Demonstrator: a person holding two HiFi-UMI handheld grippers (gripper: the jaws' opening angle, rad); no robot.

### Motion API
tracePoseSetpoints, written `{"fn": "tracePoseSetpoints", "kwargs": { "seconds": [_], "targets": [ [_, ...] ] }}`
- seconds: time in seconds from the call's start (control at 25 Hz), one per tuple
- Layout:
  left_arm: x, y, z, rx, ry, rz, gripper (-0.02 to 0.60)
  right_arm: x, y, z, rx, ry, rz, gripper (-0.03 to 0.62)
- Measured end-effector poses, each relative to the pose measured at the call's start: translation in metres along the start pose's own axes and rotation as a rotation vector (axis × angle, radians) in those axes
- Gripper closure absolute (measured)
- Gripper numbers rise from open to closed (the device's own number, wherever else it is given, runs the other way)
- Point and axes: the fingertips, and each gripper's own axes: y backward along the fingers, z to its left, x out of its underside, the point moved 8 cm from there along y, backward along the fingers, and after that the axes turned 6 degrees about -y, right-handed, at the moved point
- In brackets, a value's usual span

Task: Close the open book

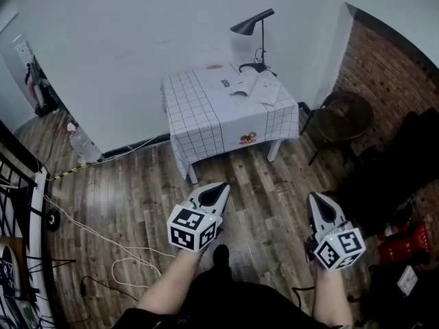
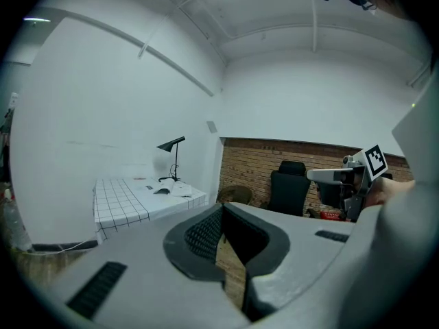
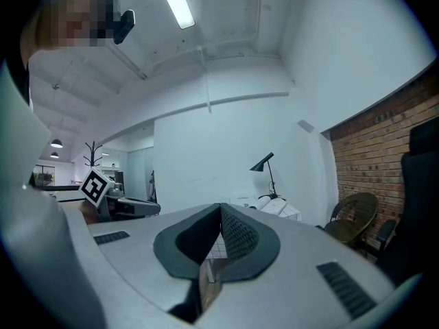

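The open book [image 1: 254, 88] lies with its pages up on the far right part of a small table [image 1: 202, 125] that has a white checked cloth. It also shows small in the left gripper view as the open book [image 2: 170, 190]. Both grippers hang over the wooden floor, well short of the table. My left gripper [image 1: 214, 192] is shut with nothing in it, its tips meeting in its own view as the left gripper [image 2: 221, 211]. To its right, my right gripper [image 1: 321, 208] is likewise shut and empty, as is plain from the right gripper [image 3: 221, 210].
A black desk lamp [image 1: 252, 26] stands at the table's back edge, behind the book. A round wicker chair [image 1: 343, 118] sits right of the table and a red crate [image 1: 405, 244] at the far right. White cables [image 1: 103, 242] trail over the floor at left, near a plastic bottle [image 1: 84, 144].
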Motion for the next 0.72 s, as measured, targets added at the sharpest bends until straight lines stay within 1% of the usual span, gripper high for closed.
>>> {"fn": "tracePoseSetpoints", "kwargs": {
  "seconds": [0.2,0.44,0.56,0.72],
  "targets": [
    [-0.011,-0.038,0.053,0.026,0.007,0.001,0.571,-0.010,-0.064,-0.003,-0.003,0.001,0.024,0.574],
    [-0.022,-0.069,0.108,0.063,0.013,0.005,0.571,-0.019,-0.121,-0.007,0.037,-0.013,0.026,0.571],
    [-0.024,-0.077,0.130,0.077,0.006,0.016,0.571,-0.023,-0.144,-0.002,0.045,-0.018,0.009,0.571],
    [-0.027,-0.086,0.148,0.082,-0.006,0.022,0.571,-0.023,-0.170,0.001,0.036,-0.039,-0.004,0.571]
  ]
}}
